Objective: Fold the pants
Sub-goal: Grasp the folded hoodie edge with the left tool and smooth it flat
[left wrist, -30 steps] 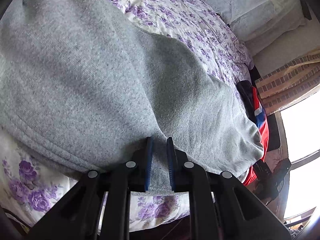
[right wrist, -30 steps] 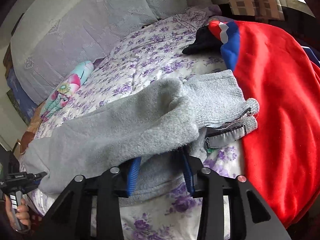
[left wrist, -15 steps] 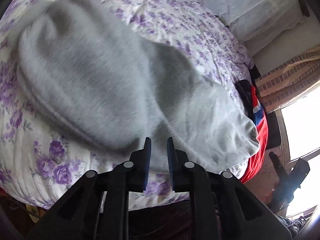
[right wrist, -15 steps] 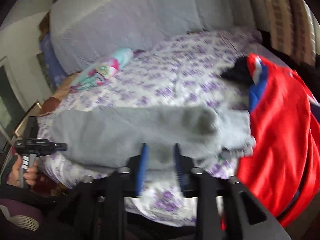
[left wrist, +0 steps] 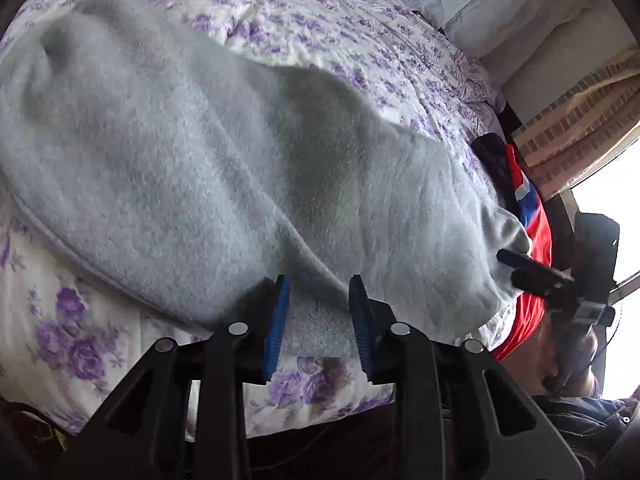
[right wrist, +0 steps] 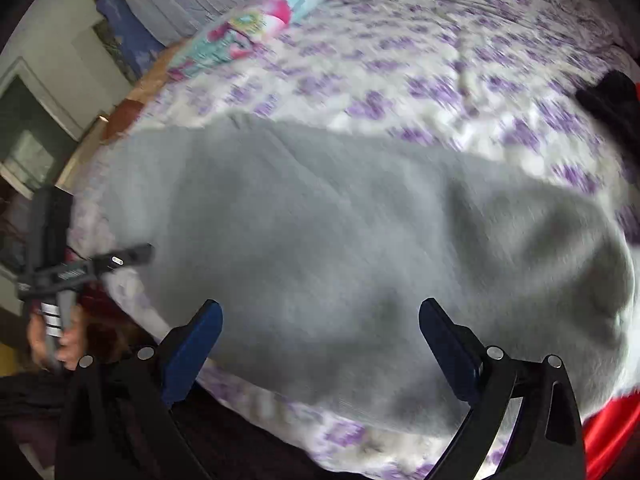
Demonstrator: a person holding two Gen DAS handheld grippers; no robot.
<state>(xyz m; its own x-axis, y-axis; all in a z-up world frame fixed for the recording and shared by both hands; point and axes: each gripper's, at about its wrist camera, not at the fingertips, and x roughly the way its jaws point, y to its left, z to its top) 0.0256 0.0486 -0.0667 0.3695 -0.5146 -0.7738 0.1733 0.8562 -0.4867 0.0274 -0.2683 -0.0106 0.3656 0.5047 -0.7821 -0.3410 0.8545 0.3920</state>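
Observation:
The grey fleece pants (left wrist: 240, 168) lie folded lengthwise on the bed with the purple flowered cover (left wrist: 360, 28). They fill the middle of the right wrist view (right wrist: 340, 240) too. My left gripper (left wrist: 318, 312) is partly open, its blue pads standing either side of the pants' near edge without pinching it. My right gripper (right wrist: 320, 320) is wide open and empty, just above the near edge of the pants. The right gripper also shows in the left wrist view (left wrist: 536, 272) at the pants' far end.
A red, white and blue garment (left wrist: 528, 216) lies on the bed beyond the pants' end, with a black item (right wrist: 612, 100) beside it. A colourful pillow (right wrist: 256, 24) lies at the head of the bed. The bed's front edge runs just under both grippers.
Both grippers have let go of the pants and opened, the right one widely. The pants have dropped flat onto the bed. Both grippers have drawn back toward the bed's front edge.

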